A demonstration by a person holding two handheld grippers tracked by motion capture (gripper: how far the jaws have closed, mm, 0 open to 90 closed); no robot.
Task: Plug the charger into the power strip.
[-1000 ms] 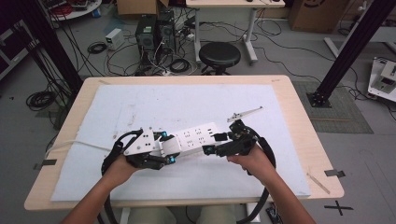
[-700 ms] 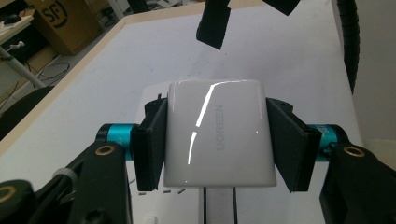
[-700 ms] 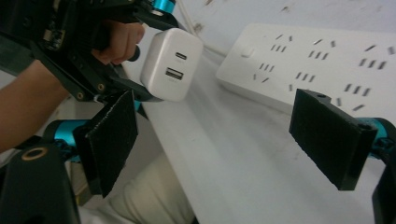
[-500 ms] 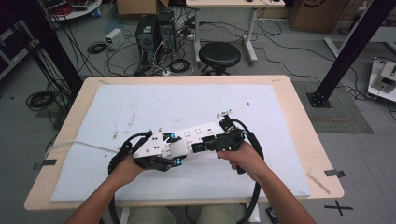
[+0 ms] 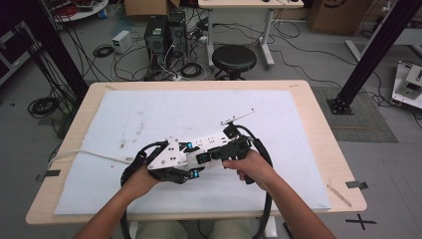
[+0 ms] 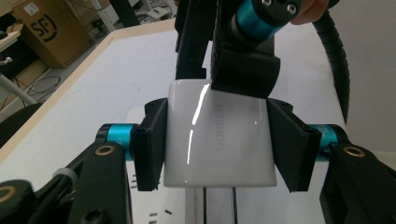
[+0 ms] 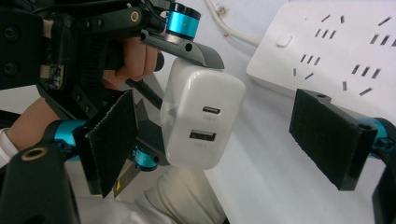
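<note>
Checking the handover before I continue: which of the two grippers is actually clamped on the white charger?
The left gripper: its pads press both sides of the white charger. The right gripper stands open around the charger, pads clear.

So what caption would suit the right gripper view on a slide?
Open right tongs approach a glossy white plastic USB charger block held by the left tongs, beside a white power strip.

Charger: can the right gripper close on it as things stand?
Probably yes. The right gripper stands open with the white charger between its pads, nothing between them. But the left gripper is shut on the charger's sides, so only the free faces remain.
</note>
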